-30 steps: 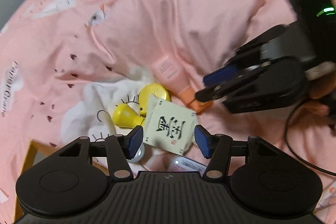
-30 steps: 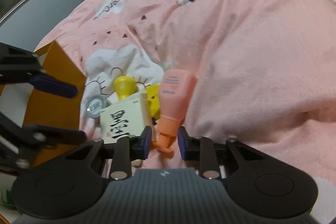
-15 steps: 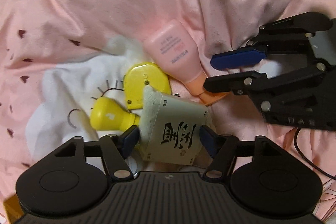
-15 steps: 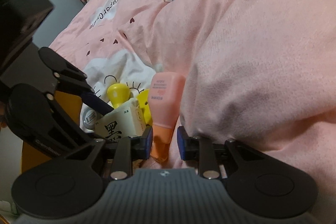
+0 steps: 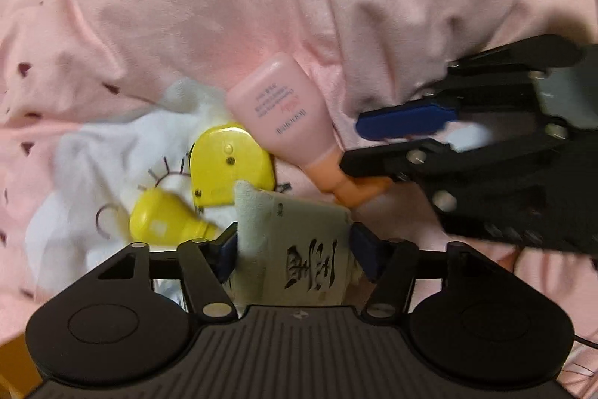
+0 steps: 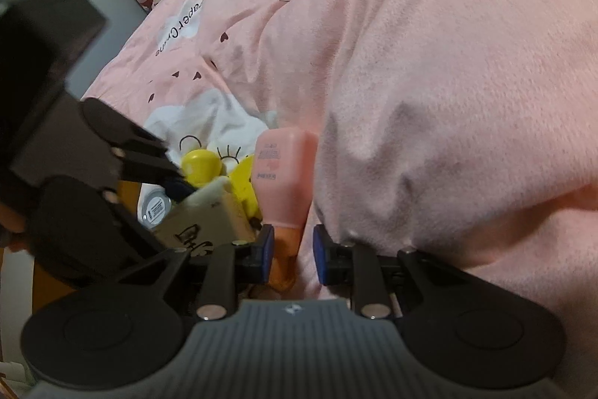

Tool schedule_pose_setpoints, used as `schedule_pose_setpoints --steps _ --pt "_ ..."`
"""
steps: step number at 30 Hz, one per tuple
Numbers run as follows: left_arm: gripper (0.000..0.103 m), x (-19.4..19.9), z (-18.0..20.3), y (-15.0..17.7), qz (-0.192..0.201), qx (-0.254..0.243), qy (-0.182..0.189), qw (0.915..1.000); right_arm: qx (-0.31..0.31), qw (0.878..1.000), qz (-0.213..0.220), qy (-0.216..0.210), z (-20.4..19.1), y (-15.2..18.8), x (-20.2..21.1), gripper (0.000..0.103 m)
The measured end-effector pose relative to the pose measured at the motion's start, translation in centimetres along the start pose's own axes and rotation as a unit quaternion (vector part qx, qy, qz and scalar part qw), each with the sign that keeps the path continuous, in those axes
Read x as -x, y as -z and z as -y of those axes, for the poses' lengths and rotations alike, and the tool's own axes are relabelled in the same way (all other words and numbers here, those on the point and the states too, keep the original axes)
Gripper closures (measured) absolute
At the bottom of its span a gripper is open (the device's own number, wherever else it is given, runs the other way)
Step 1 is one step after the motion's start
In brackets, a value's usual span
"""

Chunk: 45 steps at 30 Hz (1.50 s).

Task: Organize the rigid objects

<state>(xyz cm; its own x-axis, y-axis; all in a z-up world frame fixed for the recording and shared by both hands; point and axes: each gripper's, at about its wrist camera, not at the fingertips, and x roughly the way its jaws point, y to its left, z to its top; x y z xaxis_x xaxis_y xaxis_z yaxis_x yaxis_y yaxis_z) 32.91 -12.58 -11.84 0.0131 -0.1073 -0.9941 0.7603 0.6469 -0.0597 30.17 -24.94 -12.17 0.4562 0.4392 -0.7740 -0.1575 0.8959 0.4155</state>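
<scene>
L gripper (image 5: 293, 249): fingers clamp ink box (image 5: 299, 249) | R gripper (image 6: 293, 255): fingers narrow, straddling pink bottle (image 6: 286, 174) cap

Left gripper (image 5: 293, 249) and right gripper (image 6: 293, 255), black linkage, blue pads, silver screws, ribbed grey housing

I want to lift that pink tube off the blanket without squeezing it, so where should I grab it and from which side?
Grip the pink tube at its orange cap, the narrow end, with one finger on each side. It lies flat with the cap pointing at the right hand-held gripper, whose open fingers already straddle it. The wide body looks squeezable and leans against the yellow case.
</scene>
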Motion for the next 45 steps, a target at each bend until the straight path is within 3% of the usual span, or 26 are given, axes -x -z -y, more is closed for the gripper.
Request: schedule_pose_setpoints --steps 3,5,7,10,14,18,24,26,29,37,40,45 --pt "0.044 1.3 0.7 1.3 0.019 0.006 0.009 0.9998 0.000 1.000 0.000 0.000 -0.1 0.1 0.0 0.081" --pt "0.057 2.1 1.2 2.0 0.039 0.017 0.009 0.9991 -0.001 1.000 0.001 -0.001 0.0 0.1 0.0 0.081" --pt "0.063 3.0 1.2 2.5 0.062 0.032 0.016 0.9975 -0.002 1.000 0.002 -0.004 0.0 0.2 0.1 0.082" --pt "0.067 2.6 1.6 3.1 0.065 0.049 0.034 0.9961 -0.004 1.000 0.002 -0.009 0.1 0.2 0.2 0.081" --pt "0.070 0.7 2.3 3.0 0.052 0.056 0.029 0.9967 -0.003 1.000 0.002 -0.011 0.0 0.3 0.1 0.081" --pt "0.072 2.1 1.6 4.3 0.081 0.086 0.030 0.9925 -0.001 1.000 0.011 -0.019 0.2 0.5 0.5 0.081" --pt "0.074 5.8 0.2 6.5 0.137 0.122 -0.014 0.9830 0.029 0.998 0.042 -0.032 -0.8 0.6 1.2 0.077" --pt "0.074 6.3 -0.2 6.4 0.151 0.133 -0.031 0.9790 0.039 0.998 0.050 -0.018 -1.4 0.3 0.8 0.063" --pt "0.075 6.9 -1.2 6.3 0.169 0.153 -0.038 0.9729 0.046 0.997 0.059 -0.010 -2.1 0.2 0.3 0.049" --pt "0.075 7.0 -2.6 5.9 0.184 0.176 -0.027 0.9667 0.078 0.994 0.058 0.057 -3.2 -1.3 -2.7 0.048" --pt "0.075 6.9 -2.7 6.2 0.191 0.182 -0.020 0.9643 0.086 0.992 0.052 0.076 -3.1 -1.5 -3.6 0.053" --pt "0.076 8.0 -2.6 7.4 0.218 0.188 -0.007 0.9576 0.088 0.992 0.062 0.071 -3.4 -1.3 -2.0 0.054"
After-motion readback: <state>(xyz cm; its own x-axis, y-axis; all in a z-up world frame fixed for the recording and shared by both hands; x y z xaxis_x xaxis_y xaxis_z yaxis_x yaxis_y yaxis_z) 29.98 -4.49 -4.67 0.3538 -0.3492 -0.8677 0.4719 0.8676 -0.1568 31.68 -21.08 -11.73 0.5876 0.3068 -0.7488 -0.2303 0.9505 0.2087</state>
